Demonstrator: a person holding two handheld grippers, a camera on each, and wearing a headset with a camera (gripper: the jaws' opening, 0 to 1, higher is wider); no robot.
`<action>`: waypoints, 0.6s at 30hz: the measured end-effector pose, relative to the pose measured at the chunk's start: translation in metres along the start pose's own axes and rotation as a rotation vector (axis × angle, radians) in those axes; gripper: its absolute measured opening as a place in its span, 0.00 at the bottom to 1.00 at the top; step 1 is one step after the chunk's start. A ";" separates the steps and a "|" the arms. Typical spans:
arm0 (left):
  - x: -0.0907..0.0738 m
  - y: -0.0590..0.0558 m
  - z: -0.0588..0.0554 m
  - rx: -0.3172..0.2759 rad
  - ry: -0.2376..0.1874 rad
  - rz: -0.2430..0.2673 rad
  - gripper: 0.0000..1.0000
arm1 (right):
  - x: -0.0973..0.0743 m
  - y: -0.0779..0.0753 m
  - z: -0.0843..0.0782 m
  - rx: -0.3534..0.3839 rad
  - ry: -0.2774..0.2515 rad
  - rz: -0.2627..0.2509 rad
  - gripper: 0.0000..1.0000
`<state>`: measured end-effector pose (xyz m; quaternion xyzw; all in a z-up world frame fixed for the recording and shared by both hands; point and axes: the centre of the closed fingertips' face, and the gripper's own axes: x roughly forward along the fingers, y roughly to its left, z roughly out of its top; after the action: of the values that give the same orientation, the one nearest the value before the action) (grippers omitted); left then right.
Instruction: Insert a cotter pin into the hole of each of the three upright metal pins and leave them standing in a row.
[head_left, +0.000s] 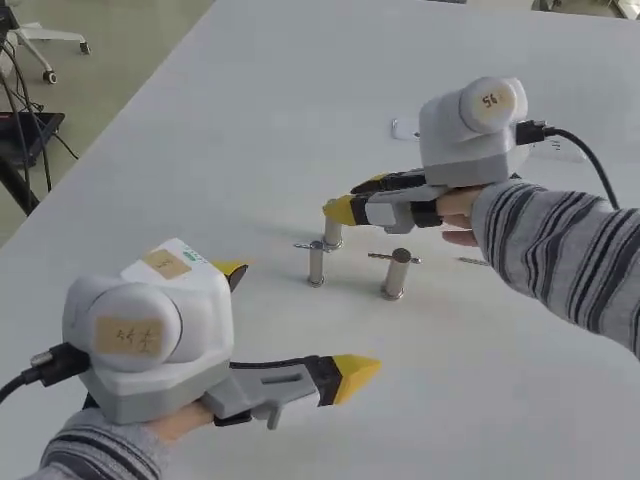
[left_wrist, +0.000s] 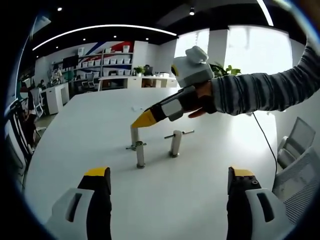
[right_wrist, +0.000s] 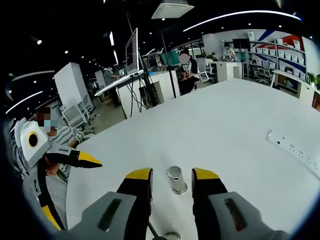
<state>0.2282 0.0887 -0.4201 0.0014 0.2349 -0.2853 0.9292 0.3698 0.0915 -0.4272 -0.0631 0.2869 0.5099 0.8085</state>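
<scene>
My right gripper (right_wrist: 172, 175), jaws apart, straddles the upright far pin (right_wrist: 176, 181) from above, while my left gripper (left_wrist: 170, 172), also spread, hangs well back

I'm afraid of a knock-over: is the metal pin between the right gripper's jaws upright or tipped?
Upright. The metal pin stands vertical on the table, its top between the open jaws of the right gripper.

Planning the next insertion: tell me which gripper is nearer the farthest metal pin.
Right. The right gripper has its jaws either side of the farthest metal pin; the left gripper hovers well short of it, nearer the person, jaws wide open.
</scene>
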 end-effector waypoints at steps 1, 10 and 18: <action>0.000 0.000 0.000 -0.001 0.001 0.000 0.96 | 0.002 0.000 0.000 -0.002 0.001 -0.003 0.26; 0.000 0.002 0.000 -0.006 -0.003 0.002 0.96 | 0.015 0.000 -0.010 -0.011 0.036 -0.014 0.20; -0.001 0.003 -0.001 -0.010 -0.002 0.001 0.96 | 0.020 -0.005 -0.011 0.002 0.043 -0.017 0.10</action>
<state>0.2283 0.0918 -0.4211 -0.0033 0.2356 -0.2836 0.9295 0.3758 0.1001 -0.4480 -0.0758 0.3041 0.5011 0.8066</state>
